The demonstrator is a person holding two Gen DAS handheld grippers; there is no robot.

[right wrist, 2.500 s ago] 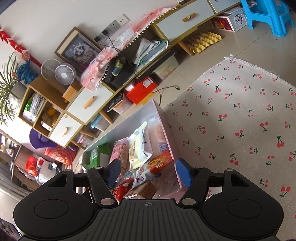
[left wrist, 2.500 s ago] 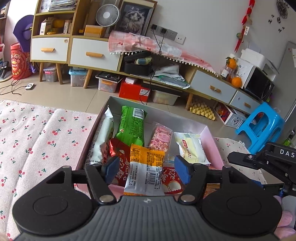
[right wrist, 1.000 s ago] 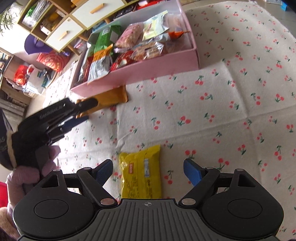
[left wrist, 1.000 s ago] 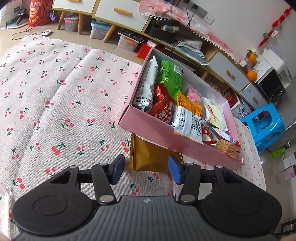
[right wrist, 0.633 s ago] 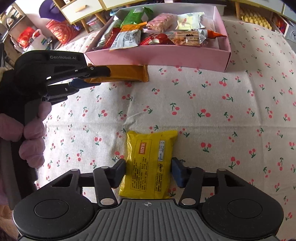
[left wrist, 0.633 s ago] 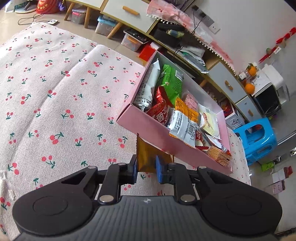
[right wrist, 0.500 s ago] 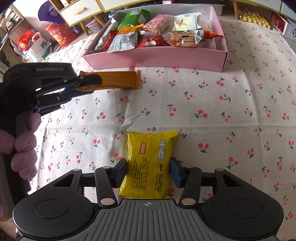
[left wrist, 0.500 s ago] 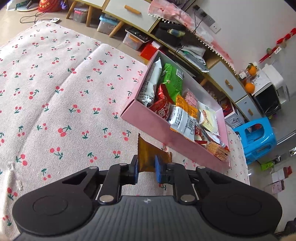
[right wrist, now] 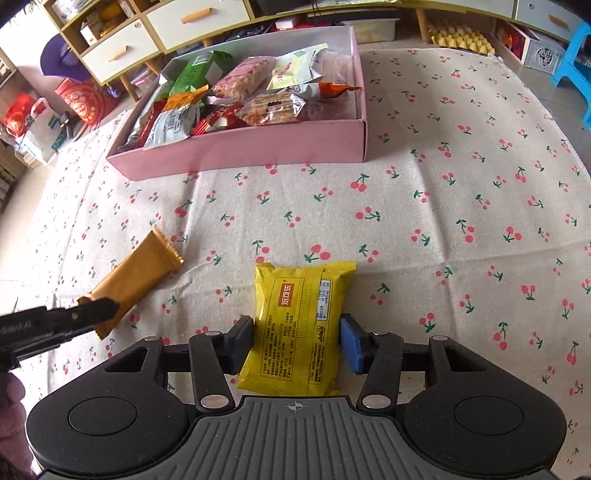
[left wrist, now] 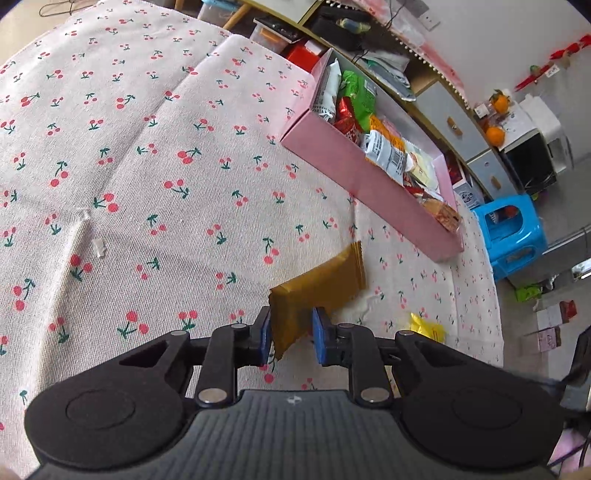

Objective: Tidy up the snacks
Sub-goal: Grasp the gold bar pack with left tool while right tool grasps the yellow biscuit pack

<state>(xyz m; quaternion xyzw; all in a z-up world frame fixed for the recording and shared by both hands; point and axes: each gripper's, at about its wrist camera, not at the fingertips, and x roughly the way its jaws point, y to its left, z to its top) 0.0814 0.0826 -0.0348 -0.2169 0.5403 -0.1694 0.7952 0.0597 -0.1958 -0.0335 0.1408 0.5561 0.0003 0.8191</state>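
A pink box (left wrist: 364, 177) full of snack packets stands on the cherry-print cloth; it also shows in the right wrist view (right wrist: 258, 151). My left gripper (left wrist: 291, 336) is shut on the near end of a brown snack bar (left wrist: 317, 284), seen too in the right wrist view (right wrist: 136, 277), well clear of the box. My right gripper (right wrist: 297, 345) has its pads against both sides of a yellow snack packet (right wrist: 301, 321) lying flat on the cloth; the same packet shows in the left wrist view (left wrist: 426, 328).
Cabinets with drawers (right wrist: 195, 14) line the floor behind the table. A blue stool (left wrist: 513, 236) stands off the table's right side. The cherry-print cloth (right wrist: 461, 206) covers the whole table.
My left gripper closed on the brown bar by the box and pulled it back toward me across the cloth. My right gripper closed in around the yellow packet.
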